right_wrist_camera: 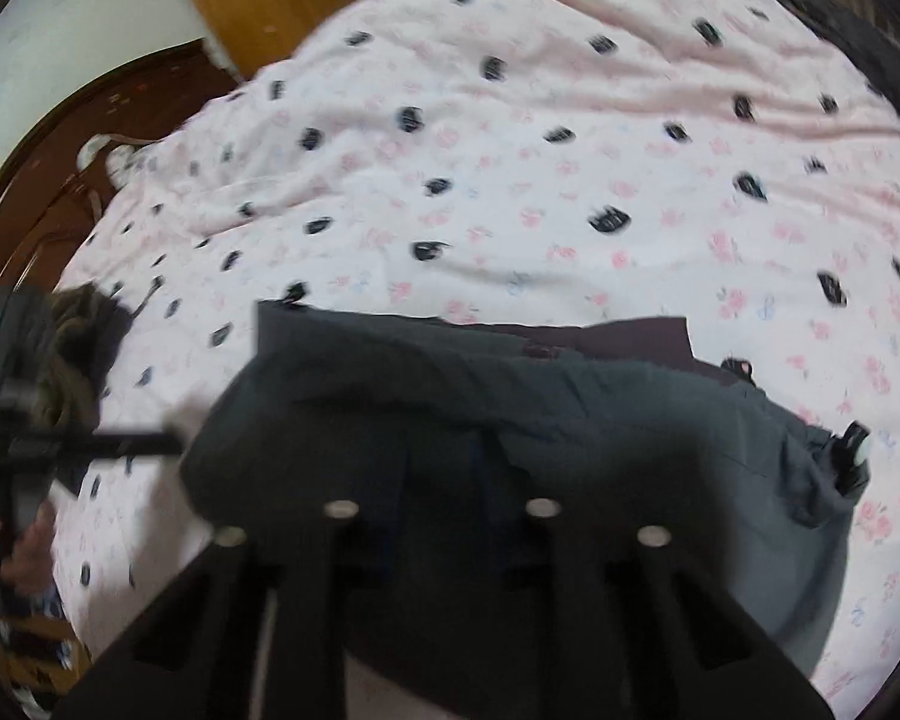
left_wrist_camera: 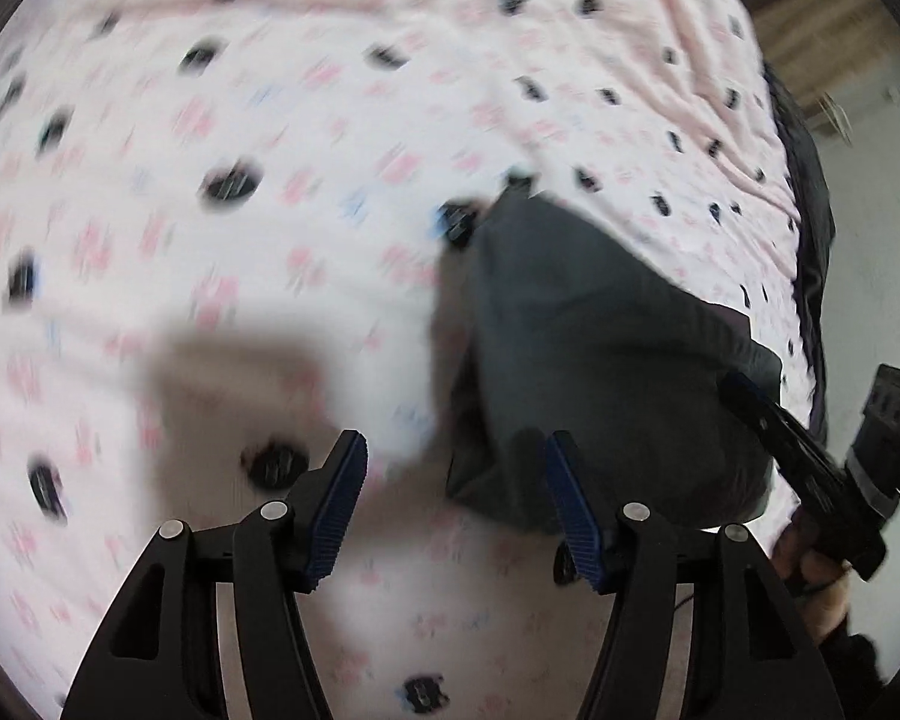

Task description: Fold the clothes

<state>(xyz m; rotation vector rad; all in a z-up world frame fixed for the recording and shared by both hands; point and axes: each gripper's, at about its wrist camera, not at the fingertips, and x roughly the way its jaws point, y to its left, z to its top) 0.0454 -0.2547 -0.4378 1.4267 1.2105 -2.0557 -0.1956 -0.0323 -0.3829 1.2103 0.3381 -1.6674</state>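
My left gripper (left_wrist_camera: 456,474) stands wide open and holds nothing, its jaws above the near left edge of the dark grey garment (left_wrist_camera: 600,360). My right gripper (right_wrist_camera: 444,480) seems closed on this garment, though cloth hides the tips. The garment lies bunched on the flowered bed sheet (left_wrist_camera: 270,180). I should keep the edge tight and lay it down flat.

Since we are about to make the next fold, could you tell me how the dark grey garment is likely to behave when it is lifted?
The dark grey garment will probably be floppy: it already drapes in soft creases over the right gripper. It looks thin and light. It may slide easily on the smooth floral bedsheet.
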